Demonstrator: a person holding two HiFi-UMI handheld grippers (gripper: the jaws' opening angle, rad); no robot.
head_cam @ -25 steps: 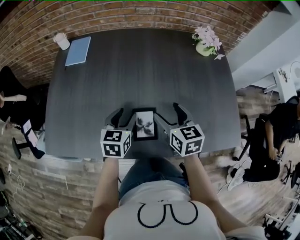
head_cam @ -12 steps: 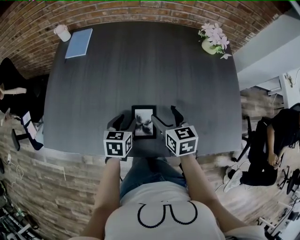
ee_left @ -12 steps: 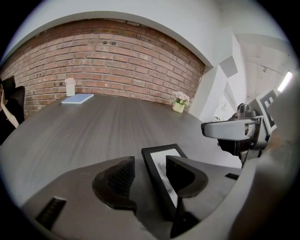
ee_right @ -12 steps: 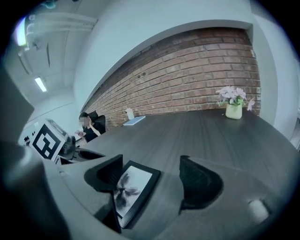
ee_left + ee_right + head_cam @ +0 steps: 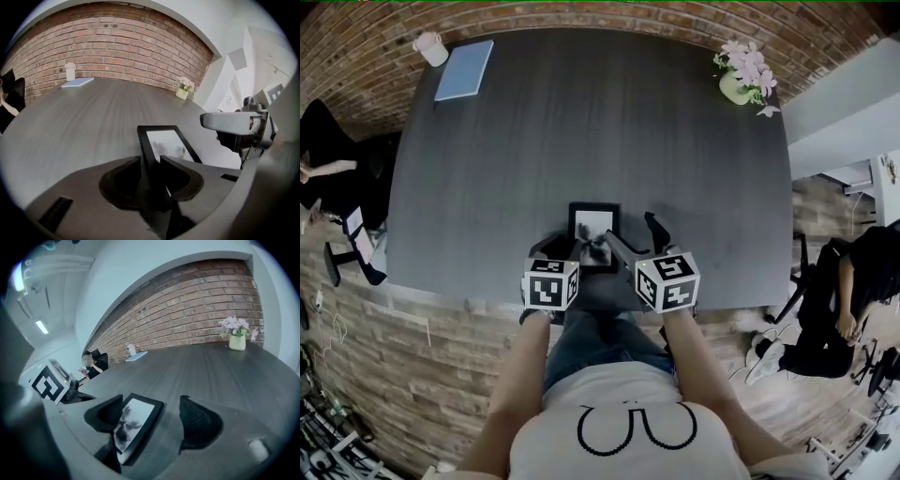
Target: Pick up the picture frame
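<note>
The black picture frame with a flower print lies flat on the dark table, close to the front edge. My left gripper is at the frame's near left side. In the left gripper view its jaws have just been closing, and they now clamp the frame's left rail. My right gripper stands open at the frame's near right corner. In the right gripper view the picture frame lies beside the left finger, with a wide gap to the right finger.
A blue notebook and a white cup sit at the far left corner. A pot of pink flowers stands at the far right corner. People sit off the table's left and right sides.
Both grippers came down toward the frame. The left gripper shifted right onto the frame's left rail and its jaws narrowed around it. The right gripper stayed open.
</note>
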